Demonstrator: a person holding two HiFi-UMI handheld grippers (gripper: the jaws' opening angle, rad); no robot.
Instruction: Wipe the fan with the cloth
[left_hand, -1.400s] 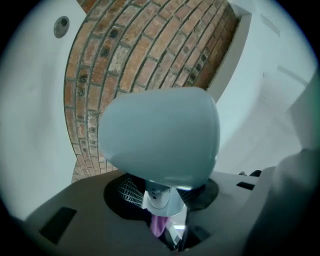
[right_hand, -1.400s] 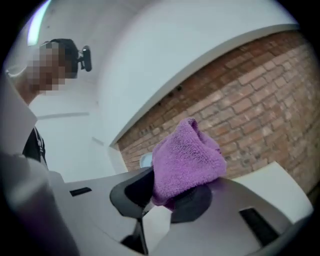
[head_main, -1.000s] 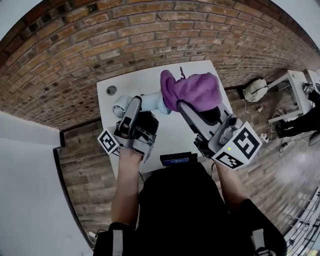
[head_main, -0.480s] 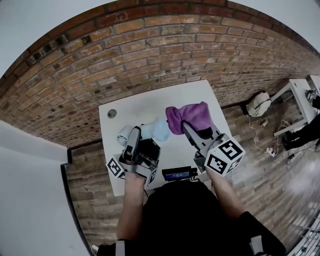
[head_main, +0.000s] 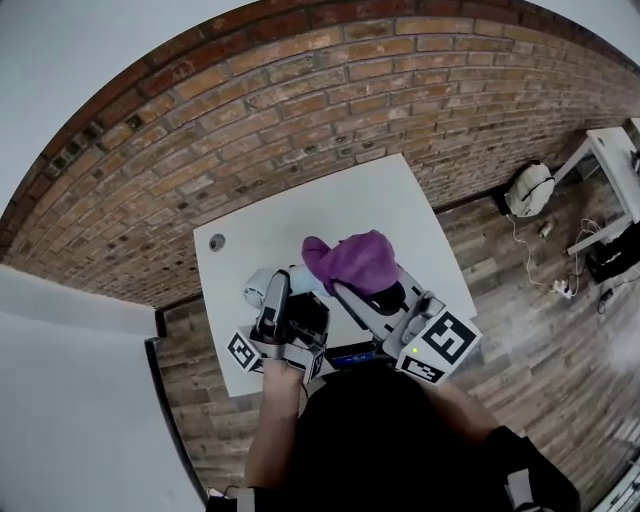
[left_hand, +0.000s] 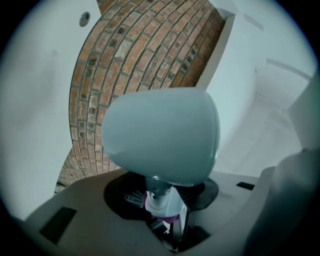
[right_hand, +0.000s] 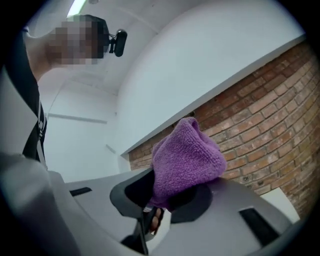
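A small pale blue fan (head_main: 262, 284) is held over the white table (head_main: 300, 205), and my left gripper (head_main: 277, 297) is shut on its stem. In the left gripper view the fan's rounded head (left_hand: 160, 135) fills the middle, its stem pinched in the left gripper (left_hand: 162, 202). My right gripper (head_main: 345, 292) is shut on a purple cloth (head_main: 355, 262), which bunches above the jaws and meets the fan's right end. In the right gripper view the cloth (right_hand: 186, 157) stands up out of the right gripper (right_hand: 165, 200).
A small round hole (head_main: 217, 241) lies in the table's far left corner. A black device (head_main: 352, 351) sits at the near edge. Brick surfaces surround the table. A white bag (head_main: 530, 186) lies at the right beside another white table (head_main: 612, 150).
Both grippers have come back toward the person with the fan and the cloth. The cloth has shifted left and now lies against the fan's end.
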